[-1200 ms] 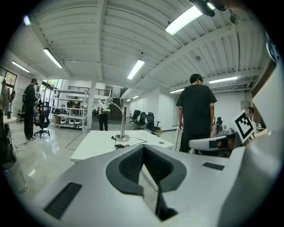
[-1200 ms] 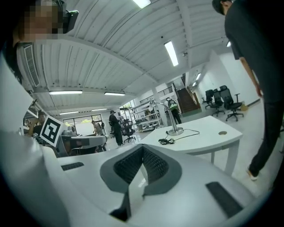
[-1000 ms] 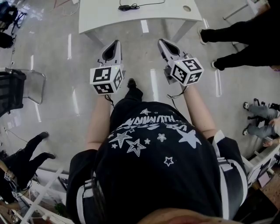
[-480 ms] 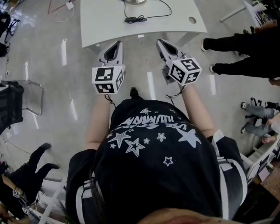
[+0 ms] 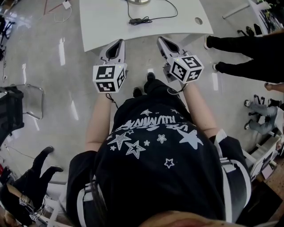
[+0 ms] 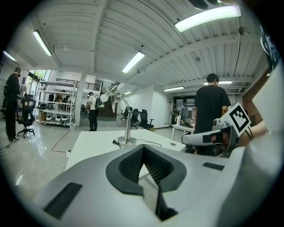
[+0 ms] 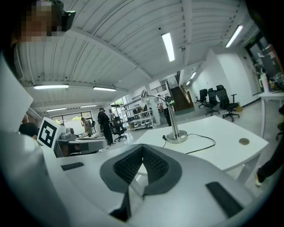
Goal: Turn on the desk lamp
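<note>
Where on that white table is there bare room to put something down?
The table is bare on its left, beside the lamp base and cable, and along the near edge in front of the cable. Crowded: far middle, around both.

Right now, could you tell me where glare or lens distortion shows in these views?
Head view: light streaks glare on the glossy floor. Left gripper view: fisheye bends the ceiling, corners black. Right gripper view: same bending; the desk lamp looks sharp.

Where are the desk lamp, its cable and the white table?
desk lamp (image 7: 177, 136): right gripper view, on its round metal base.
cable (image 7: 213, 141): right gripper view, on the loop beside the base.
white table (image 5: 106, 22): head view, on its bare top.
</note>
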Available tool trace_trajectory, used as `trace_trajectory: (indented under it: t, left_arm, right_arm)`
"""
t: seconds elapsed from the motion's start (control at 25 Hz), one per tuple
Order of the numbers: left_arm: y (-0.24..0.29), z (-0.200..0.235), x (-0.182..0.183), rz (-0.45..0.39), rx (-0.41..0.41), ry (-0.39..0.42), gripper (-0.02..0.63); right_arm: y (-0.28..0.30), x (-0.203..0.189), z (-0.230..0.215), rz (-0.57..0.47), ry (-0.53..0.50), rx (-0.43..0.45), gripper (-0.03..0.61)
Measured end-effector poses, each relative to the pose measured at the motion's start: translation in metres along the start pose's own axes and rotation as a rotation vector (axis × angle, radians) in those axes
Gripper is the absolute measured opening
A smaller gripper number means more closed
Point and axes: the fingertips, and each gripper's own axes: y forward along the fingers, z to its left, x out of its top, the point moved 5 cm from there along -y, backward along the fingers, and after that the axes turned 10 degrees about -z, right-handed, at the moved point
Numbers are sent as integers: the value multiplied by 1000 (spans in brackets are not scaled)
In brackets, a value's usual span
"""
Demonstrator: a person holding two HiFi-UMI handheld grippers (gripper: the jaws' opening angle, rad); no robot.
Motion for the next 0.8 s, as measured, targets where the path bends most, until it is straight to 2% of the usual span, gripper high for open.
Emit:
trace_trajectory:
  t: [0.44, 0.64, 0.8]
  left_arm:
    - [37, 12, -18, 30, 5, -4, 9]
    - [68, 18, -21, 13, -46, 3, 11]
    - [92, 27, -35, 62, -55, 22, 11]
  right_arm:
    - [55, -4, -31, 39, -4, 62, 5]
    - [85, -1, -53, 68, -5, 88, 5]
    - [105, -3, -68, 87, 3, 108, 5]
